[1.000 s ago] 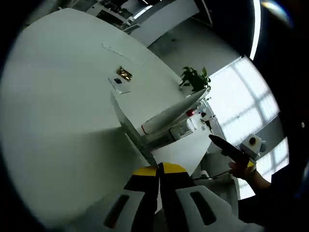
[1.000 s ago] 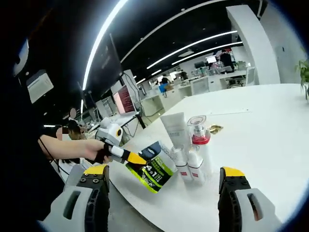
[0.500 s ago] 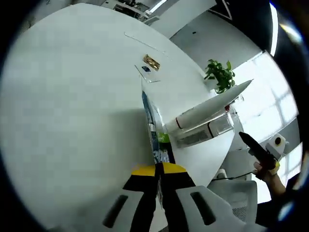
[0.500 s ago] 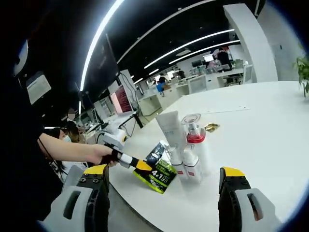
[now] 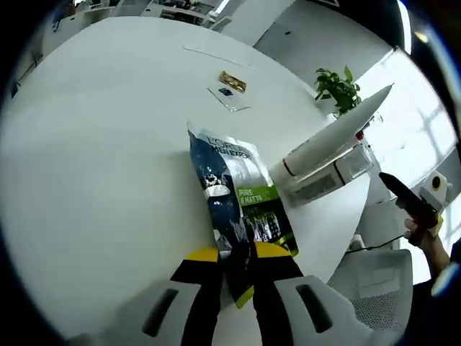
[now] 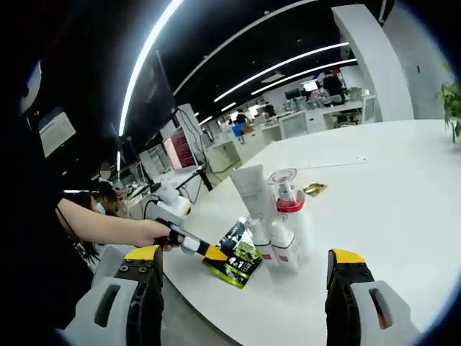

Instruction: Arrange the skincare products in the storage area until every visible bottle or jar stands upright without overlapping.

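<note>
Left claw (image 5: 235, 263) I've pinched on flat green-and-blue sachet (image 5: 239, 207) over white round surface (image 5: 94, 158); right claw (image 6: 245, 285) spread.

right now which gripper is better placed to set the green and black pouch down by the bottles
Left. Its fingers are already shut on the pouch, held just over the white table beside the standing white tube and pump bottle. The right gripper is open, holds nothing and sits farther back.
</note>
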Demonstrator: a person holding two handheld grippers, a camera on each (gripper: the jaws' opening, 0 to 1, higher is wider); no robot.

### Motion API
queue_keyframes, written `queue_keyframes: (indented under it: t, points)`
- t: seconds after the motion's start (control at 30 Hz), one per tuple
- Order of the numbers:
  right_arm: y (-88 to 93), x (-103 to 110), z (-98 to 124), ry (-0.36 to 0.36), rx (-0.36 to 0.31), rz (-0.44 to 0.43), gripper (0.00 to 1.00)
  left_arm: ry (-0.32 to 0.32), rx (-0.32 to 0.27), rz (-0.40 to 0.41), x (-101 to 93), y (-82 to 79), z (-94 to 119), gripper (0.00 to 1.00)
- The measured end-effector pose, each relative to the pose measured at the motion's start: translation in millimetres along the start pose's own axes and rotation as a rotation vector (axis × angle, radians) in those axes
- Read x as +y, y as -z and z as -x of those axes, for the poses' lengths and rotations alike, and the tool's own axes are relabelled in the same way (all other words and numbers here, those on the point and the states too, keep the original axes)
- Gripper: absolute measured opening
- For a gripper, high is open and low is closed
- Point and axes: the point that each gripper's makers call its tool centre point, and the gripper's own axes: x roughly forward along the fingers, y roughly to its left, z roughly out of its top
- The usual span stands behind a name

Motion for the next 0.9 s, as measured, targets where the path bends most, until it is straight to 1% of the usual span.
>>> queue_keyframes:
  t: [0.07, 0.13, 0.2, 0.27, 0.47, 0.6, 0.9]
  points:
    - [-0.1, 1, 0, -0.001, 0.002, 0.004, 0.99, -0.02, 0.001, -0.039, 2.5, -1.6, 0, 0.15]
    - [-0.5, 2, -1, -0.003, 0.001, 0.002, 0.99, -0.032, 0.014, -0.074, 2.8, -0.8, 0, 0.17]
    - [-0.2, 3, -1, -0.002, 0.003, 0.004, 0.99, -0.036, 0.017, -0.092, 3.5, -1.4, 0, 0.18]
    - [-0.2, 3, -1, -0.002, 0.002, 0.0, 0.99, -0.037, 0.019, -0.093, 4.5, -1.8, 1, 0.21]
    - [-0.5, 3, -1, -0.001, 0.0, 0.002, 0.99, -0.063, 0.034, -0.145, 8.1, -0.6, 3, 0.21]
    - [-0.4, 4, -1, 0.001, 0.0, 0.001, 0.99, -0.065, 0.038, -0.147, 9.8, -0.3, 3, 0.22]
    - [0.6, 2, 0, 0.0, 0.004, 0.004, 0.99, -0.094, 0.04, -0.181, 14.3, -1.5, 7, 0.22]
